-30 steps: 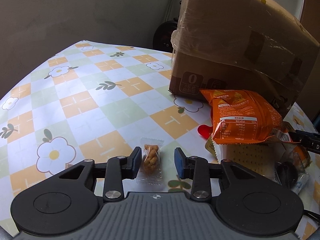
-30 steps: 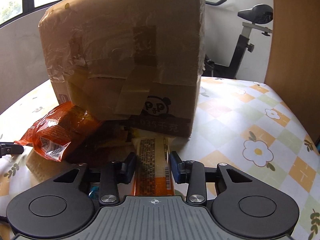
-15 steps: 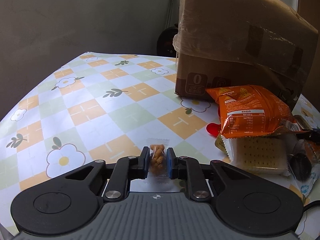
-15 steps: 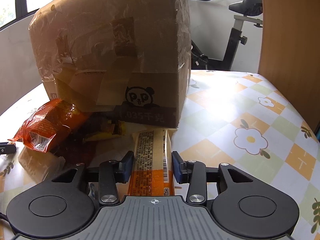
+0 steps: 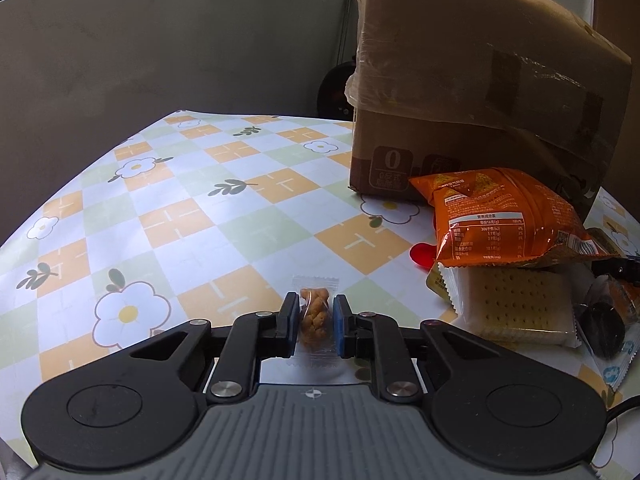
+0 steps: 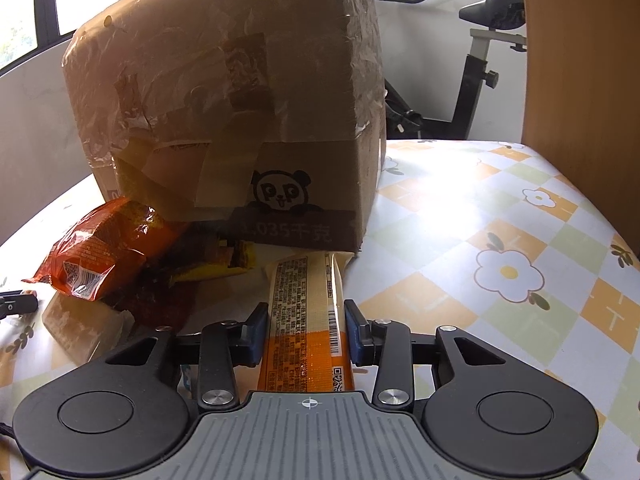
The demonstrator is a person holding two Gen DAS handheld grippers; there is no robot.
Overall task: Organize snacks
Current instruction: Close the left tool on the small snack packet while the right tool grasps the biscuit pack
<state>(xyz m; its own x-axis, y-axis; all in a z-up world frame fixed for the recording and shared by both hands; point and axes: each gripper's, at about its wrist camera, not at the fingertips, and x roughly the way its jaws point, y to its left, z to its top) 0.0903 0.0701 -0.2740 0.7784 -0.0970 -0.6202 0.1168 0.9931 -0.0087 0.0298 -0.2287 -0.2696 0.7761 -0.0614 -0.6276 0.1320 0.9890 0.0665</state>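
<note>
1. Two grips are set: the left gripper (image 5: 316, 322) clamps a small twist-snack packet (image 5: 315, 318) low over the tablecloth (image 5: 224, 216); the right gripper (image 6: 306, 334) clamps a long orange packet (image 6: 306, 320).
2. Next, probably, carry both toward the cardboard box (image 6: 240, 120).

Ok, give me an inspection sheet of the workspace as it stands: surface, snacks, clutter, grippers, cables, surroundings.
Surface: table under a flower-check cloth.
Job's things: small clear packet of twisted snacks; long orange snack pack; orange chip bag lying on a cracker pack; more wrappers beside them.
Clutter: large taped cardboard box behind the pile.
Grippers: left gripper shut on the small packet; right gripper shut on the long pack.
Cables: one dark cable at the left view's right edge.
Surroundings: exercise bike, windows, a wooden panel.
</note>
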